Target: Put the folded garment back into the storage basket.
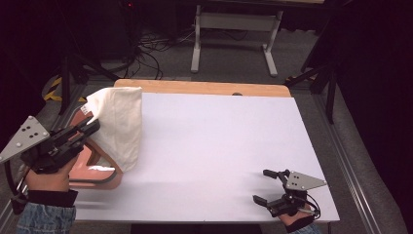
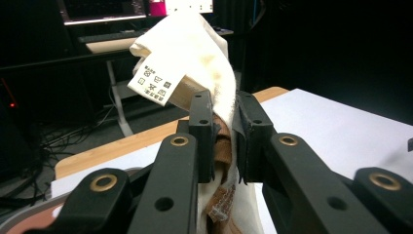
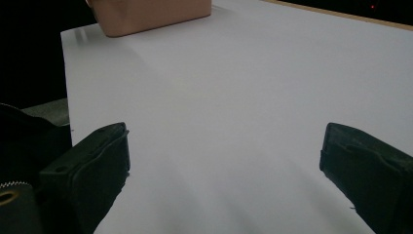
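Observation:
A cream cloth with a care label hangs lifted at the table's left side. It drapes over a pink-brown basket. My left gripper is shut on the cloth's edge; in the left gripper view the fabric rises from between the closed jaws, with a brown strip pinched there too. My right gripper rests near the front right of the white table top, open, with nothing between its wide-spread fingers. The basket's corner shows far off in the right gripper view.
A wooden strip runs along the table's far edge. Beyond it stand a white desk frame, cables on the floor and dark tripod legs. A metal rail runs along the right side.

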### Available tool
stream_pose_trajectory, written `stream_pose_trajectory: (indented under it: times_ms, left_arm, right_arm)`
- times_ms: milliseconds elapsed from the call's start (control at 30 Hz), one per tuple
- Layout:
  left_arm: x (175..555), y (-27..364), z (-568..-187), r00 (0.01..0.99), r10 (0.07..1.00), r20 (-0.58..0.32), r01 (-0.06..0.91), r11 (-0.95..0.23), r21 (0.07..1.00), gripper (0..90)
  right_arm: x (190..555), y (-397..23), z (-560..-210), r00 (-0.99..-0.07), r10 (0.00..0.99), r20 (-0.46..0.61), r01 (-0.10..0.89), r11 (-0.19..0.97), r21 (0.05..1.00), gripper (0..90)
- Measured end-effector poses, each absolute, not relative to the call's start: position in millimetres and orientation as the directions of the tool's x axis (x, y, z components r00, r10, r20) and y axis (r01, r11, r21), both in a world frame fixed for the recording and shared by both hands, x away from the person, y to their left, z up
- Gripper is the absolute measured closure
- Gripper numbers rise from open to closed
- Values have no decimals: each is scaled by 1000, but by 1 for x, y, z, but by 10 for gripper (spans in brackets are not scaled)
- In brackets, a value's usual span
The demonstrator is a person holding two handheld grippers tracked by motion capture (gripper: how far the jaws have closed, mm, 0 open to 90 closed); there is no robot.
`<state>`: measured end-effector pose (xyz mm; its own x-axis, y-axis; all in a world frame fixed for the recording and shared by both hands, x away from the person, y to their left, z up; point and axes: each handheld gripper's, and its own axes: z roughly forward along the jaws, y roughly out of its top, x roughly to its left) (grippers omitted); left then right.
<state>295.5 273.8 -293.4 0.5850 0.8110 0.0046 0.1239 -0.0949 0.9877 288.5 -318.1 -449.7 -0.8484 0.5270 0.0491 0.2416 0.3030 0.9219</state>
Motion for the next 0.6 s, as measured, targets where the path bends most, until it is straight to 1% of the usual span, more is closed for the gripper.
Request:
stream_pose_trajectory:
  times_ms: [600]
  left_arm:
    - [289, 300, -285, 527, 849, 36, 129, -122, 984, 801]
  right_arm:
    - [286, -316, -451, -852, 522, 38, 236, 319, 918, 46]
